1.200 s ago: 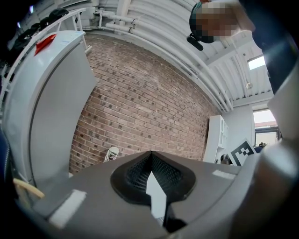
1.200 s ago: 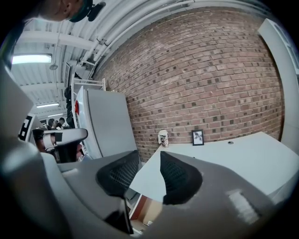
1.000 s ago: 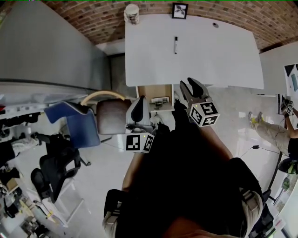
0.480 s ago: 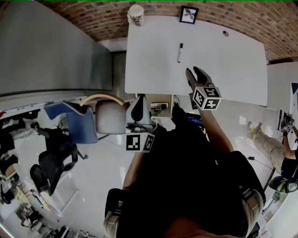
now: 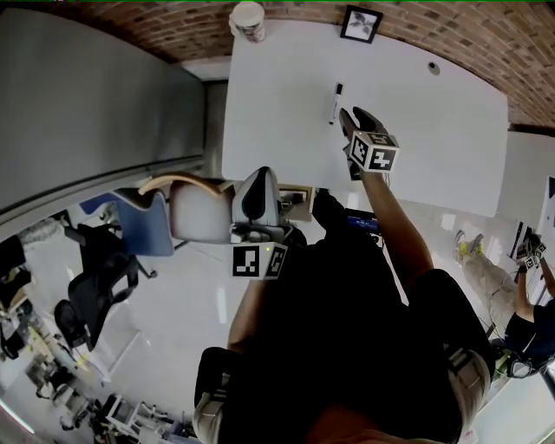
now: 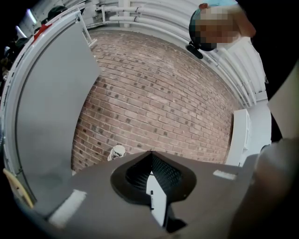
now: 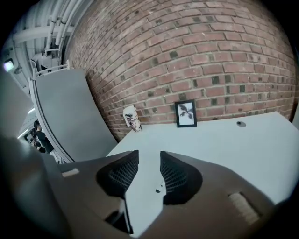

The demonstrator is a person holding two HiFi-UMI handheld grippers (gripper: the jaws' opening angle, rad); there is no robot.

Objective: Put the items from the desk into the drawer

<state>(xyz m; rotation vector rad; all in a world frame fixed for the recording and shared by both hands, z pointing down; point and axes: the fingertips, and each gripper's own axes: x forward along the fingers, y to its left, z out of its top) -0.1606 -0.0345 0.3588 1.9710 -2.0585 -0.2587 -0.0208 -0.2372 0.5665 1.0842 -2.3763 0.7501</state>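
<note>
A black marker lies on the white desk, and also shows small between the right jaws as the marker. My right gripper hovers open over the desk just right of it; the right gripper holds nothing. A paper cup and a small framed picture stand at the desk's far edge by the brick wall; the cup and picture are also ahead of the right jaws. My left gripper is shut and empty near the desk's front edge, beside the open drawer. The left gripper points at the desk.
A cable grommet sits in the desk's right part. A tan-seated chair and a blue chair stand left of me, below a grey partition. A person is at the far right.
My right gripper has moved forward from above the drawer to over the desk, close to the marker. The left gripper has stayed about where it was.
</note>
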